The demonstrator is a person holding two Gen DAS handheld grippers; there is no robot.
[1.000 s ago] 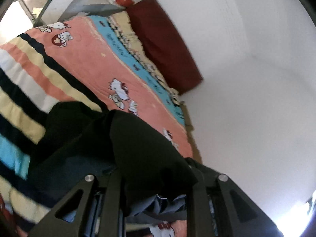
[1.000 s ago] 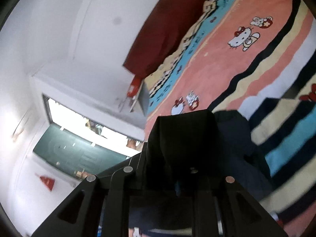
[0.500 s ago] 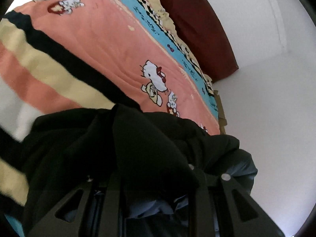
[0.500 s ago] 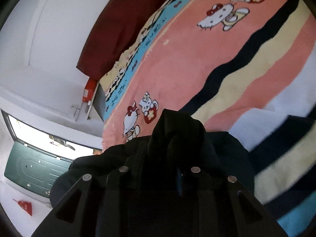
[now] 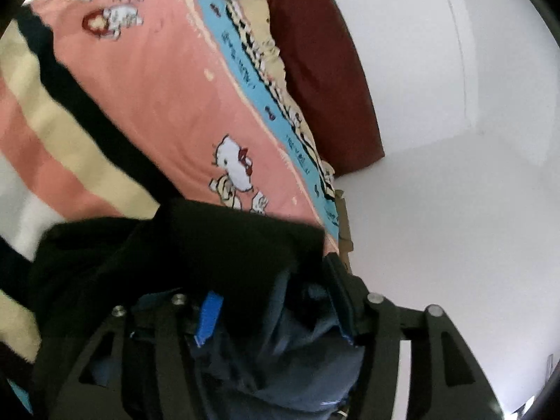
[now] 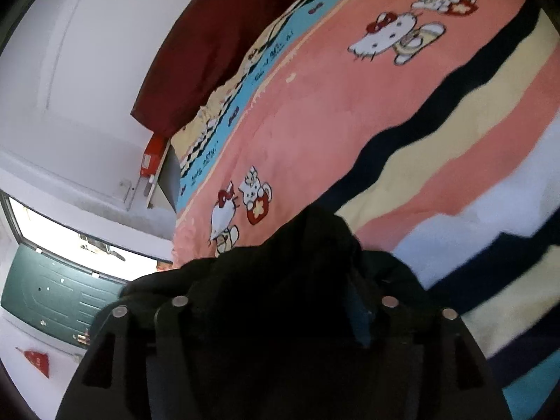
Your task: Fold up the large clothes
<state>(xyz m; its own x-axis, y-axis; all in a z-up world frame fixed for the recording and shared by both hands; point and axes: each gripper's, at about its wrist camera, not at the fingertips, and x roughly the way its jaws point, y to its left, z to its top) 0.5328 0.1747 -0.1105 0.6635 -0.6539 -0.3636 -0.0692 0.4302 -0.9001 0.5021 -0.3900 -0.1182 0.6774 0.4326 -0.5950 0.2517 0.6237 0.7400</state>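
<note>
Left gripper [image 5: 269, 301] & right gripper [image 6: 280, 315]: both have jaws that have just been opening, now standing partway wide, w/ the dark garment [image 5: 217, 245] still bunched between the fingers but, by the gap on the left, prob. no longer pinched; on the right the cloth is too black to see pad contact, so can't tell for sure. Garment lies heaped on the blanket [image 5: 147, 105] at its near part, well short of the far edge where the dark red pillow [image 5: 325, 80] sits vs. the wall; a blue-grey lining shows in the left view betw. the fingers. Step in hand, as I judge it: letting go of a fold just laid down. To do it well: open both sides evenly, back out low along the blanket so fingers don't drag the top layer, check the folded edge stays straight, then smooth before re-gripping. Risk: cloth snagging on a pad & pulling the fold askew. Writing: blanket has cartoon-cat prints [image 6: 395, 35] and small dark script along the blue stripe [image 5: 245, 70], too blurred to read; red box [image 6: 152, 155] near the far corner has a label, unreadable.
</note>
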